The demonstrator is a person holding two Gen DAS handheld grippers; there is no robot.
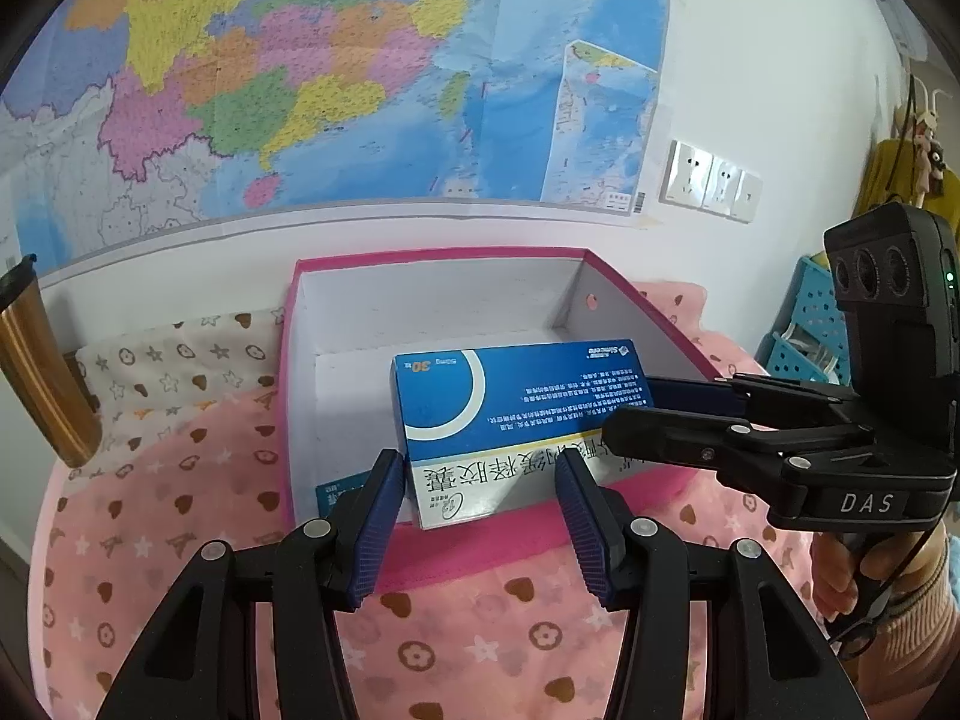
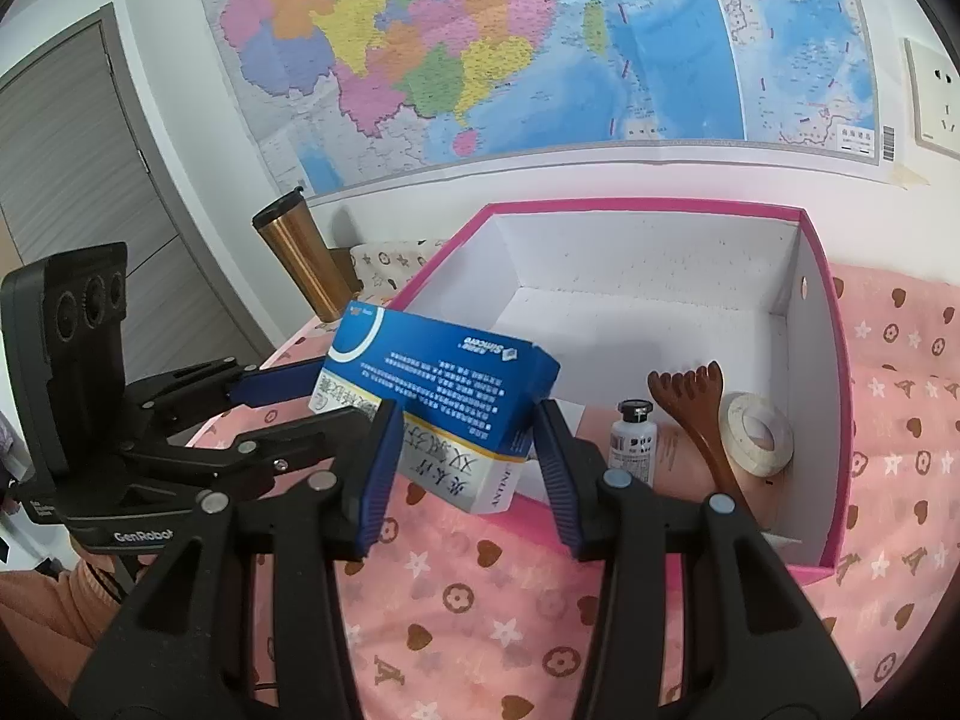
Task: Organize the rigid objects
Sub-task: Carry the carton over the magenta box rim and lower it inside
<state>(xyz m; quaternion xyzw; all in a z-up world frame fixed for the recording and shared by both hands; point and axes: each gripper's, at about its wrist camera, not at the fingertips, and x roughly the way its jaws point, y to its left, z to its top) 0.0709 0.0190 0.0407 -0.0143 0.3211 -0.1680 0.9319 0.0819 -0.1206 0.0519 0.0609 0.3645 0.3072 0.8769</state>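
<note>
Now, step: putting the medicine box away.
Pink box (image 2: 840,396): open, sits on the pink cloth.
Medicine box (image 2: 444,384): up in the air over the pink box's near edge.
Left gripper (image 1: 477,516): squeezes 1 end of it.
Right gripper (image 2: 462,468): squeezes the other end.
Next: lower it inside, then let go.

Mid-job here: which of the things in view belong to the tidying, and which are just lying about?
Belongs to the job:
- medicine box, held by both the left gripper and the right gripper
- pink storage box
- small bottle, wooden scratcher and tape roll, already inside it

Just lying about:
- metal tumbler
- wall map
- wall sockets
- blue basket
</note>
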